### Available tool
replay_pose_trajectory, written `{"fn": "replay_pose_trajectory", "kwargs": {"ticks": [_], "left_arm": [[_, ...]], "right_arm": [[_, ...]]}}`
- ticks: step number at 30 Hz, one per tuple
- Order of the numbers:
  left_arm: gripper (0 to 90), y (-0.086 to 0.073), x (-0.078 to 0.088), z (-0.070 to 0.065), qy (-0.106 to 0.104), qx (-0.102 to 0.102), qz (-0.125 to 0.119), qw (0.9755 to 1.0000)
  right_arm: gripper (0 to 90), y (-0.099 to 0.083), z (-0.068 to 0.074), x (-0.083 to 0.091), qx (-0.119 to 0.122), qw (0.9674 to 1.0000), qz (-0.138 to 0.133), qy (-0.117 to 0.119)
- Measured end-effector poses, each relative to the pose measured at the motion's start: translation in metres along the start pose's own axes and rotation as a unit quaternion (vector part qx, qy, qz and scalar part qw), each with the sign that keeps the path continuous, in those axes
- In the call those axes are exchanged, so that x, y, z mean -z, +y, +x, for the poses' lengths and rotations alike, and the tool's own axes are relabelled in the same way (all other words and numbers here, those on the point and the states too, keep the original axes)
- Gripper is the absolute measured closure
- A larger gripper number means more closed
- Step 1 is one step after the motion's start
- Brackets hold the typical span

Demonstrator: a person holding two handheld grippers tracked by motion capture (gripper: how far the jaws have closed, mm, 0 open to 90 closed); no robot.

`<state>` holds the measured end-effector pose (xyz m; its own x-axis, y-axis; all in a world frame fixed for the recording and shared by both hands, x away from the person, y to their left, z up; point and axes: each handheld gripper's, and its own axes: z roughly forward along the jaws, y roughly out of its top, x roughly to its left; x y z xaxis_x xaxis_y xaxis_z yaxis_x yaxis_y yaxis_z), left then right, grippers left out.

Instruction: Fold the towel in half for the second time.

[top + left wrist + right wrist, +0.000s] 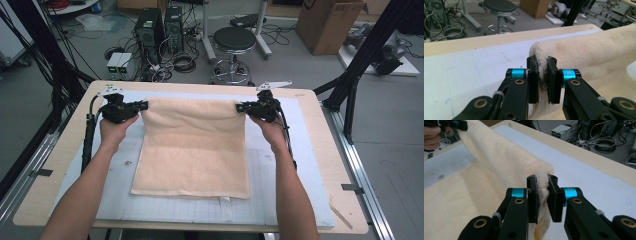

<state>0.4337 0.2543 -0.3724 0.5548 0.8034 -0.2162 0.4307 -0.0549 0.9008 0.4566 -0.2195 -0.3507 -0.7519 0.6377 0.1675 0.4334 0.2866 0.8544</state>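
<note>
Both fingers clenched on towel's (192,145) far corners, mid-fold; next I draw that edge toward the near hem, level.

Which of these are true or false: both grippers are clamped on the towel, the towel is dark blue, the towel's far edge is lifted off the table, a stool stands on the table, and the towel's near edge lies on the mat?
1. Both grippers are clamped on the towel. True: the left gripper and the right gripper each pinch a far corner of the towel.
2. The towel is dark blue. False: it is pale cream.
3. The towel's far edge is lifted off the table. True.
4. A stool stands on the table. False: the stool stands on the floor beyond the table.
5. The towel's near edge lies on the mat. True: it rests on the white mat.
</note>
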Motion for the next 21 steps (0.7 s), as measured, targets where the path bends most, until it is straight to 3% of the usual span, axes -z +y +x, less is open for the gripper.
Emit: {"fn": "replay_pose_trajectory", "kwargs": {"ticks": [11, 14, 21], "left_arm": [[81.4, -0.008, 0.011, -0.007, -0.022, -0.006, 0.001, 0.9997], [81.3, -0.008, 0.014, -0.010, -0.026, -0.022, 0.014, 0.9993], [81.3, -0.006, 0.025, -0.021, -0.037, -0.038, 0.004, 0.9986]], "right_arm": [[80.7, -0.012, 0.005, 0.009, 0.003, 0.9996, -0.001, 0.027], [80.7, -0.016, 0.007, 0.011, 0.004, 0.9994, 0.001, 0.033], [80.7, -0.024, 0.013, 0.019, 0.004, 0.9990, -0.006, 0.045]]}}
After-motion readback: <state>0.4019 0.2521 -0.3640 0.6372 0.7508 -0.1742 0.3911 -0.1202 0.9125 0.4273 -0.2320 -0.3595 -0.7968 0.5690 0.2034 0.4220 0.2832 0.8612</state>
